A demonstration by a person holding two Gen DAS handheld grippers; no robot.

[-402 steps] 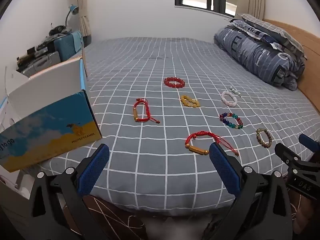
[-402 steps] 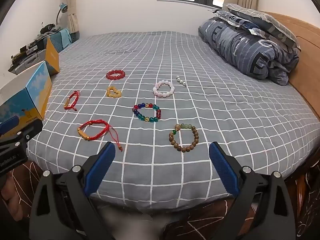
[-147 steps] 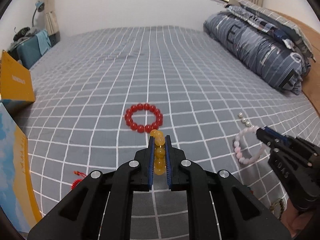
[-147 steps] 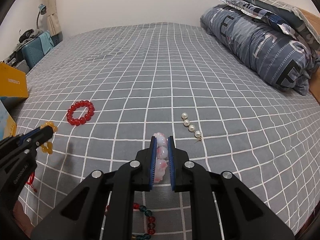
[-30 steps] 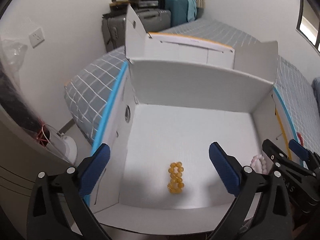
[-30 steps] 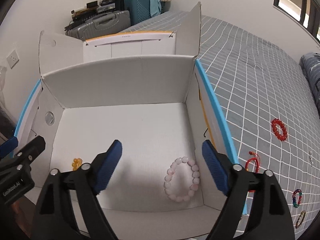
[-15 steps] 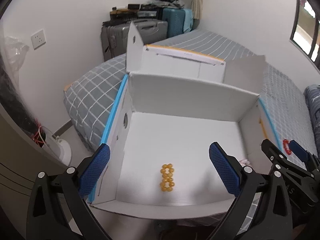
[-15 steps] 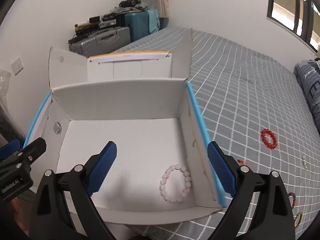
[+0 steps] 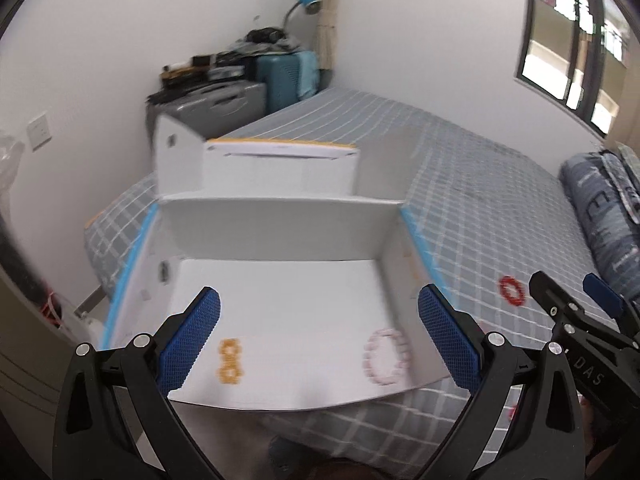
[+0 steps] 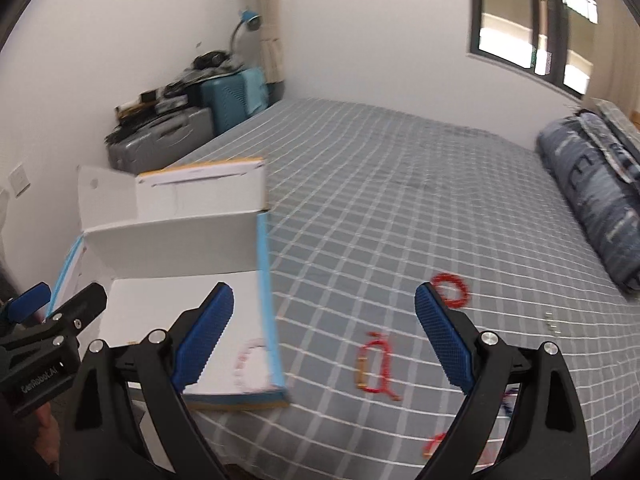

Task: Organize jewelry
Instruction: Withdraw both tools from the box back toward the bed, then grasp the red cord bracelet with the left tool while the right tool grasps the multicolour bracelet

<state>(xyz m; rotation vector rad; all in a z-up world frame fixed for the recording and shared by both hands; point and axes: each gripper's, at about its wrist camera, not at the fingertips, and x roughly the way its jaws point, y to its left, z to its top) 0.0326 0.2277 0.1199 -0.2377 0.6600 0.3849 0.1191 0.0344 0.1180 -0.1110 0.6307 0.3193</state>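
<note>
Nearest us, the left gripper (image 9: 319, 337) and right gripper (image 10: 324, 334) both stand spread wide with nothing between the pads; the right one's jaws have just been opening. Beyond them the white box (image 9: 280, 236) holds a yellow bead bracelet (image 9: 229, 366) and a pink bead bracelet (image 9: 386, 356) on its floor, well apart. Farther out on the checked bed (image 10: 400, 200) lie a red cord bracelet (image 10: 374, 368) and a red bead bracelet (image 10: 452, 289). A second ago we hovered over the box; now we have pulled back.
</note>
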